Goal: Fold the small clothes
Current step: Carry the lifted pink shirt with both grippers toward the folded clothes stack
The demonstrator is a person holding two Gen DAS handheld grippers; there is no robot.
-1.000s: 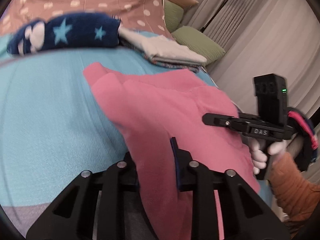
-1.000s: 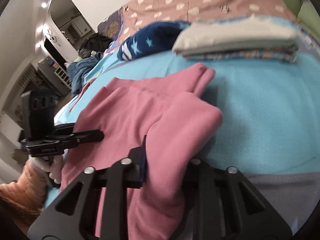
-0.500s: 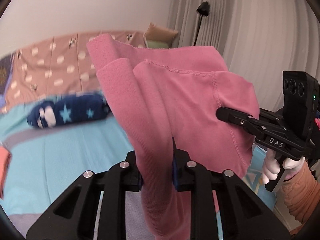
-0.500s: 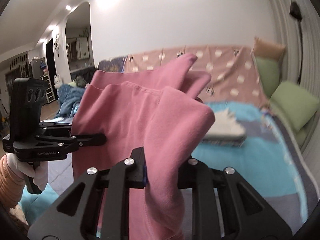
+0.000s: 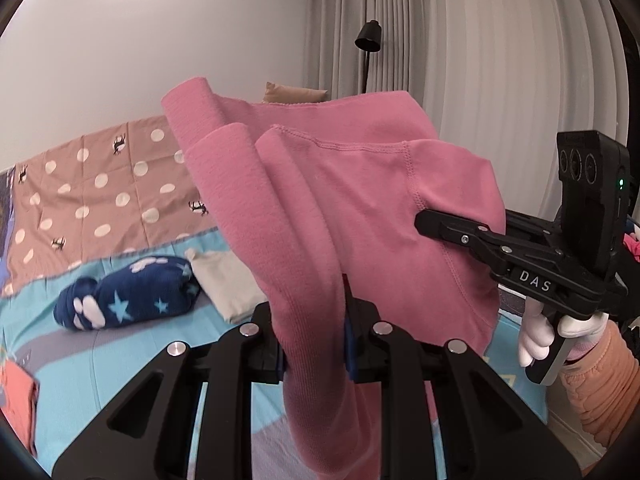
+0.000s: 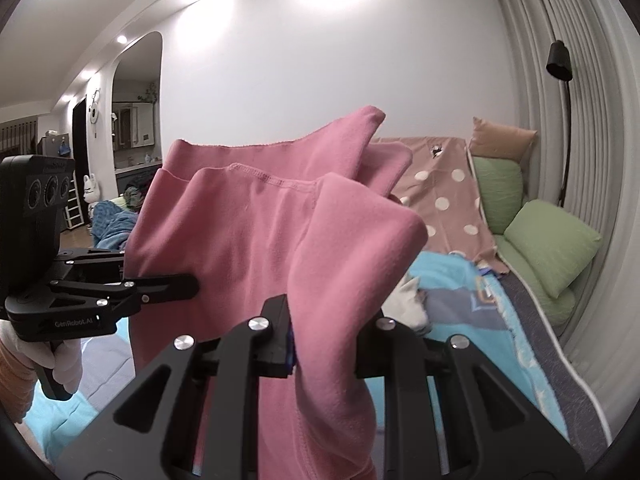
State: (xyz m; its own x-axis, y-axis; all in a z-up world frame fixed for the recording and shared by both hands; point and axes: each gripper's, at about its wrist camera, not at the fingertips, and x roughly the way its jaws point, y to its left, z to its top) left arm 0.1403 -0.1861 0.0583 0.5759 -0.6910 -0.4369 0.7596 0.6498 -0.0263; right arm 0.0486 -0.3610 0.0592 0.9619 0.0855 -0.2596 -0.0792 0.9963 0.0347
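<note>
We are holding the pink garment (image 5: 360, 208) up above the bed (image 5: 120, 344).
Our left gripper (image 5: 314, 344) and right gripper (image 6: 324, 344) are each clamping a fold of it, cloth hanging between them.

A plain white wall (image 6: 320, 60) runs behind the bed (image 6: 532, 344); recessed ceiling spots (image 6: 120, 39) glare on it; pale pleated curtains (image 5: 480, 60) hang full height along the bed's far side; a black floor lamp (image 6: 560, 60) stands against them; two green pillows (image 6: 552, 248) and a tan cushion (image 6: 502, 138) are propped there; a brown polka-dot blanket (image 5: 100, 192) overlaps the turquoise bedspread (image 5: 120, 360); an arched doorway (image 6: 136, 92) opens onto a dim kitchen.
</note>
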